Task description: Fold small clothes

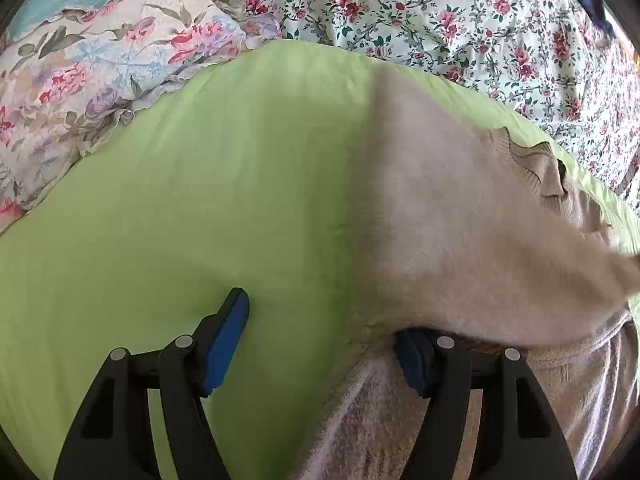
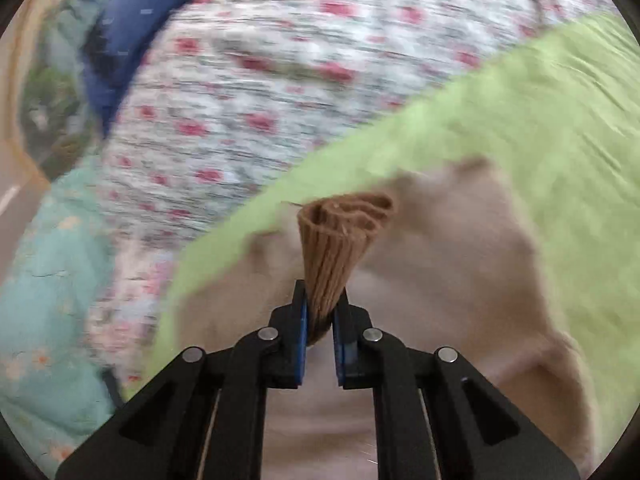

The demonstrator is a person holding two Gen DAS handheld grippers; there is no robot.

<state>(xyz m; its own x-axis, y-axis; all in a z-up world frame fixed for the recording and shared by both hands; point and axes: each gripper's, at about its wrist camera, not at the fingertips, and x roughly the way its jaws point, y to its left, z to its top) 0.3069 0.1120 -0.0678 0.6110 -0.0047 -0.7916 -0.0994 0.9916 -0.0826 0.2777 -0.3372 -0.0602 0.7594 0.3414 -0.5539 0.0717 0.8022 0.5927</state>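
Two grippers working: right gripper (image 2: 320, 312) is pinching the ribbed cuff (image 2: 340, 232) of the beige sweater (image 1: 460, 208) on the green sheet (image 1: 180, 180), frame centre; left gripper (image 1: 320, 344) is gaping, holding nothing; I'm keeping the sleeve taut

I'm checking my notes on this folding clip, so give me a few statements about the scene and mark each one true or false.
1. The right tool is shut on the ribbed cuff. True.
2. The left tool is clamped on the sweater. False: its jaws stand open, one pad over the green sheet, the other at the sweater's edge.
3. The sweater lies on a green sheet. True.
4. The sweater is dark blue. False: it is beige.
5. A floral cover lies beyond the green sheet. True.
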